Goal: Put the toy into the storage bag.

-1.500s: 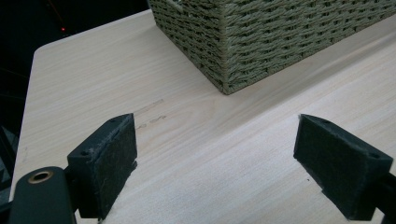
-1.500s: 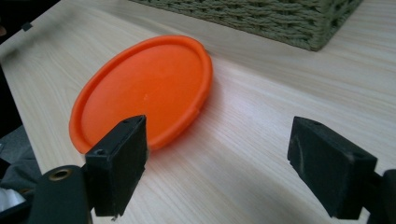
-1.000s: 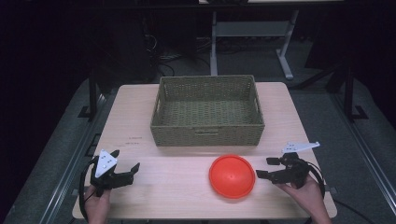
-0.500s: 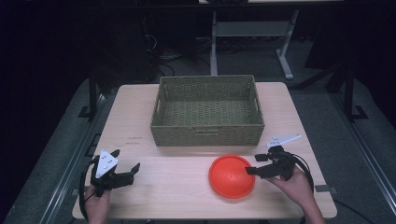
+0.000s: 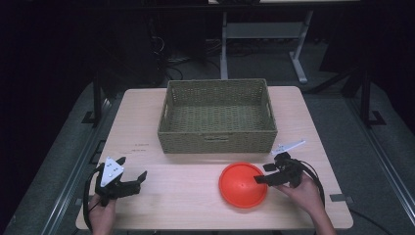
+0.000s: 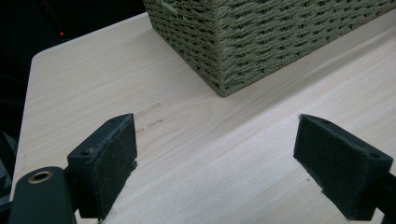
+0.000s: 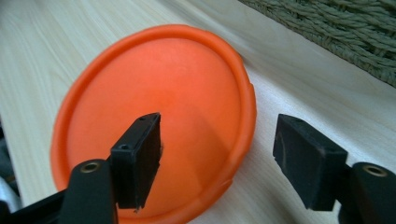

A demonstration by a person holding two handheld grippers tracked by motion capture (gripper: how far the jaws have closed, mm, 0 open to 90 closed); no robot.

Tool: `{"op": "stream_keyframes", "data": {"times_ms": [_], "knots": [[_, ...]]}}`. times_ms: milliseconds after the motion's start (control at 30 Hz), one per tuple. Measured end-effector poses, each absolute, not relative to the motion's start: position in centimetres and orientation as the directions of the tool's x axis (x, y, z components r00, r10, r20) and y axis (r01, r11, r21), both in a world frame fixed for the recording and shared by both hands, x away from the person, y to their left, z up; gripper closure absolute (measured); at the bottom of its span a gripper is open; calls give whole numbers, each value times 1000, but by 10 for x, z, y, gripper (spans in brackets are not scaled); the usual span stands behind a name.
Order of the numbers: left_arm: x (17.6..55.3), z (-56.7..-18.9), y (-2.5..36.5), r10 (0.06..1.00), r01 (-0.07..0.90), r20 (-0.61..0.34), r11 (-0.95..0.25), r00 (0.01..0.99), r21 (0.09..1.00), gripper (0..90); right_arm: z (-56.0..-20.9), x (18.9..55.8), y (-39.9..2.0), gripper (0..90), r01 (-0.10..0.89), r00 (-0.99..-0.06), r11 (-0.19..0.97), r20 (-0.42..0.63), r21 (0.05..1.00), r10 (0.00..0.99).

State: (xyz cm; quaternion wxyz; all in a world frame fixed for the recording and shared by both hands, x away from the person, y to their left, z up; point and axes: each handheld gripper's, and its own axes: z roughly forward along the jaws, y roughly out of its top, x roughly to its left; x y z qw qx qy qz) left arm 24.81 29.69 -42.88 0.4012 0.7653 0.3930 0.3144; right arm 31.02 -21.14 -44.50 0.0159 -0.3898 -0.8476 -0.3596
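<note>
Plate (image 5: 242, 184), orange, lying lower centre-right of high view on table (image 5: 186, 196), just below wicker basket (image 5: 218, 116). Right gripper (image 5: 264, 174) hovering at plate's right rim, jaws wide, straddling edge. Left gripper (image 5: 138, 178) sitting lower left, jaws gaping, holding nothing.

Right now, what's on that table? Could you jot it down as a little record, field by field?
surface: light wooden table
basket: woven, empty, at the far middle of the table
orange item: round orange plate, on the table in front of the basket, toward the right
left tool: open, held low over the near left of the table, nothing between its jaws
right tool: open, one jaw over the plate's right rim, the other beside it; not closed on it
</note>
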Motion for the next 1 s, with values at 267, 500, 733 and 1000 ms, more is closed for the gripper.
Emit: {"op": "stream_keyframes", "data": {"times_ms": [267, 500, 733, 1000], "knots": [[248, -429, 298, 855, 350, 164, -366, 491, 862, 128, -452, 314, -207, 401, 671, -706, 469, 302, 575, 641], [249, -429, 297, 853, 353, 163, -369, 496, 860, 128, -456, 316, -205, 441, 674, -707, 475, 306, 565, 638], [248, -429, 296, 850, 352, 165, -374, 501, 858, 128, -457, 315, -203, 459, 669, -712, 484, 299, 565, 635], [248, -429, 296, 851, 348, 167, -372, 499, 861, 128, -458, 315, -201, 496, 658, -719, 504, 267, 559, 642]]}}
